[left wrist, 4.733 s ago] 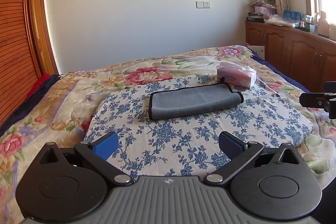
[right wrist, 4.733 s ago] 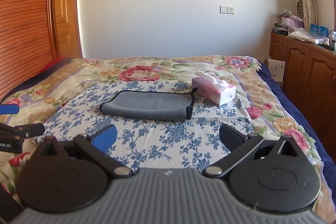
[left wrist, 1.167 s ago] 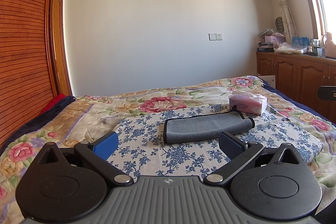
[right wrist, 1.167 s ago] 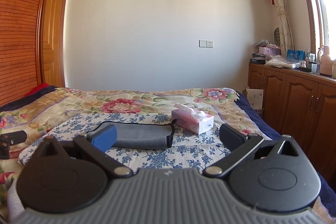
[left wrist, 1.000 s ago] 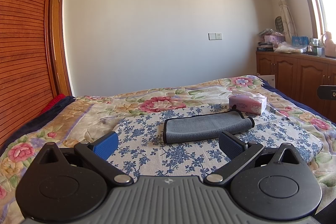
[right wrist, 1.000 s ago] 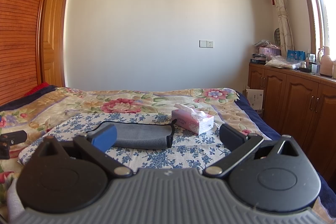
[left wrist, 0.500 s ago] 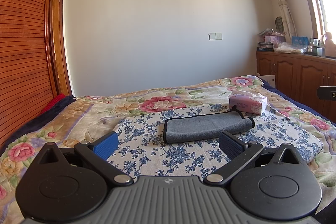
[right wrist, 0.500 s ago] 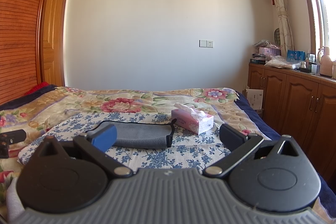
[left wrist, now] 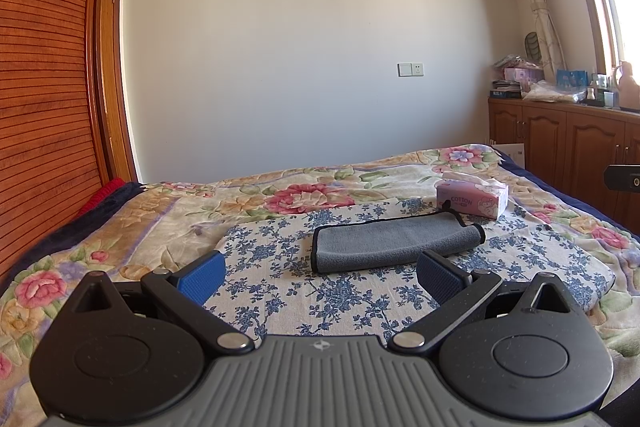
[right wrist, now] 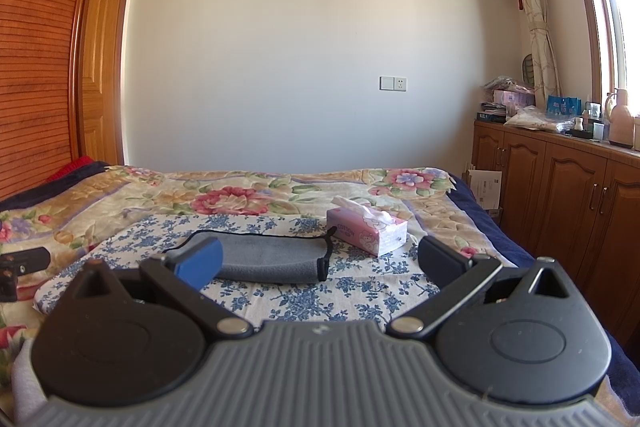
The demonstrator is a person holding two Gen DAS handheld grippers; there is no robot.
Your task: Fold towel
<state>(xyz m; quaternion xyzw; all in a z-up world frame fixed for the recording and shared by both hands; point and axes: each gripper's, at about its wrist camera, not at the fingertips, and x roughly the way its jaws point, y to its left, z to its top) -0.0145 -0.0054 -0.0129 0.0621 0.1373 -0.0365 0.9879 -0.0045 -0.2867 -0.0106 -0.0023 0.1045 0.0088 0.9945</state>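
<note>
A grey towel (left wrist: 394,243) with black trim lies folded into a long strip on a blue-flowered white cloth (left wrist: 280,291) on the bed; it also shows in the right wrist view (right wrist: 272,259). My left gripper (left wrist: 320,277) is open and empty, held back from the towel above the cloth's near side. My right gripper (right wrist: 320,263) is open and empty, also short of the towel; its left pad (right wrist: 199,263) hides the towel's left end.
A pink tissue box (left wrist: 472,199) stands just beyond the towel's right end, also in the right wrist view (right wrist: 366,231). The floral bedspread (left wrist: 160,211) covers the bed. Wooden cabinets (right wrist: 560,195) line the right wall. A slatted wooden panel (left wrist: 40,107) stands left.
Since 4.7 s ago both grippers have drawn back and tilted up from the towel, so more wall shows. Over the last second nothing has visibly moved.
</note>
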